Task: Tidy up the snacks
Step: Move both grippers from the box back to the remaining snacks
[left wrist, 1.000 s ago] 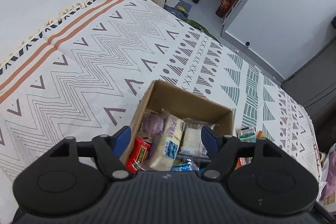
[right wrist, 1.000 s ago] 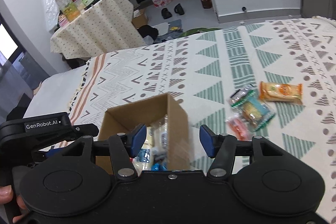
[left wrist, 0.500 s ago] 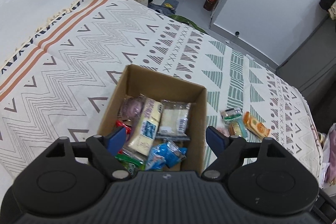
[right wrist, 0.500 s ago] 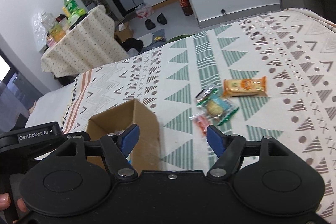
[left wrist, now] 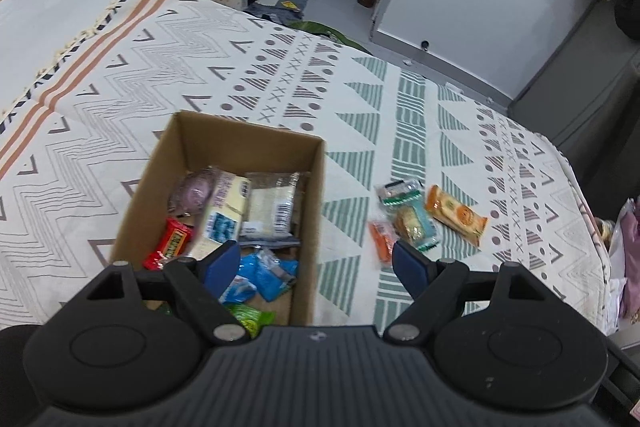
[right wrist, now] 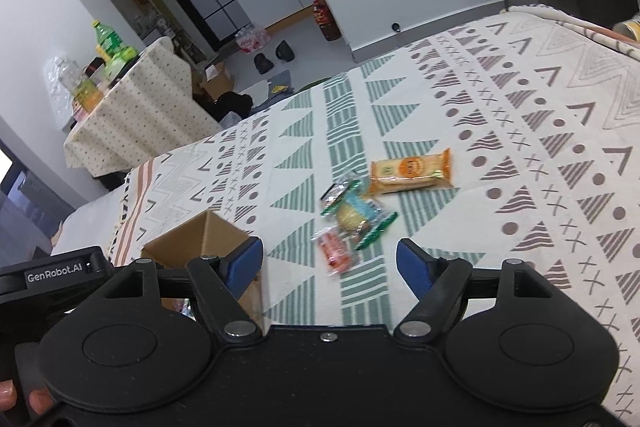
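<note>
Snacks (right wrist: 352, 215) loose, overlapping on bedspread (right wrist: 520, 147) beside cardboard box (left wrist: 312, 187). Right tool (right wrist: 330, 263) and left tool (left wrist: 312, 263) both apart, empty. Risk: pinching two slippery wrappers together.

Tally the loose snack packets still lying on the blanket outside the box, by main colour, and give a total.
Orange biscuit packet: 1
Green-edged clear packet: 1
Teal cookie packet: 1
Red-orange small packet: 1
Total: 4
</note>
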Motion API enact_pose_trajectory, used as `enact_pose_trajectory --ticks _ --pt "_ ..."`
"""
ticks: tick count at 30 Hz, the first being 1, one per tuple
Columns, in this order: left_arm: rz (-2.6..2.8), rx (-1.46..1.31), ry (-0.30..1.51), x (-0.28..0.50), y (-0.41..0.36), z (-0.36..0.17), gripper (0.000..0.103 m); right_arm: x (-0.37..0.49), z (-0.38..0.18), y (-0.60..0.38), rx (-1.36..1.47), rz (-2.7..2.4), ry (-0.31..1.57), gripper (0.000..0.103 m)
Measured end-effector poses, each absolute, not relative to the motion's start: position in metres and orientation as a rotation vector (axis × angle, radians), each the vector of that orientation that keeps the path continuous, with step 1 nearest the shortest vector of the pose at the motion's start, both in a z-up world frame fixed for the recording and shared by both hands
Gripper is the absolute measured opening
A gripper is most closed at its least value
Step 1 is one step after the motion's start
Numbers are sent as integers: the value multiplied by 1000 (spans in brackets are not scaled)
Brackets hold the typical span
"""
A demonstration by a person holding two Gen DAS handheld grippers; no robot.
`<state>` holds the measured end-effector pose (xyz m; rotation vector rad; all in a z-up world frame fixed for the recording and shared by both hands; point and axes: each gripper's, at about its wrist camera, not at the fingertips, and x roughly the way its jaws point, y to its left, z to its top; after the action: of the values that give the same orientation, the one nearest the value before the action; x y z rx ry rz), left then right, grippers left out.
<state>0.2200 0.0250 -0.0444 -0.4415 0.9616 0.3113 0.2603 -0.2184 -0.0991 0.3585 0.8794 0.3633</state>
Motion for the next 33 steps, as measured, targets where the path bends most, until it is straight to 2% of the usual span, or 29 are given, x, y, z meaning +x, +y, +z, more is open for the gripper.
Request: enact_pose_trajectory --ticks 21,25,30,33 --pt "214 -360 994 266 -36 -74 81 292 -159 -271 474 328 876 73" --pt "222 -380 1009 282 -39 -88 75 302 -169 -270 476 340 880 72" --pt "231 -410 1051 302 -37 -111 55 321 -180 -271 474 356 894 69" --pt "242 -429 1075 313 -33 -125 48 336 -184 -271 468 365 893 69"
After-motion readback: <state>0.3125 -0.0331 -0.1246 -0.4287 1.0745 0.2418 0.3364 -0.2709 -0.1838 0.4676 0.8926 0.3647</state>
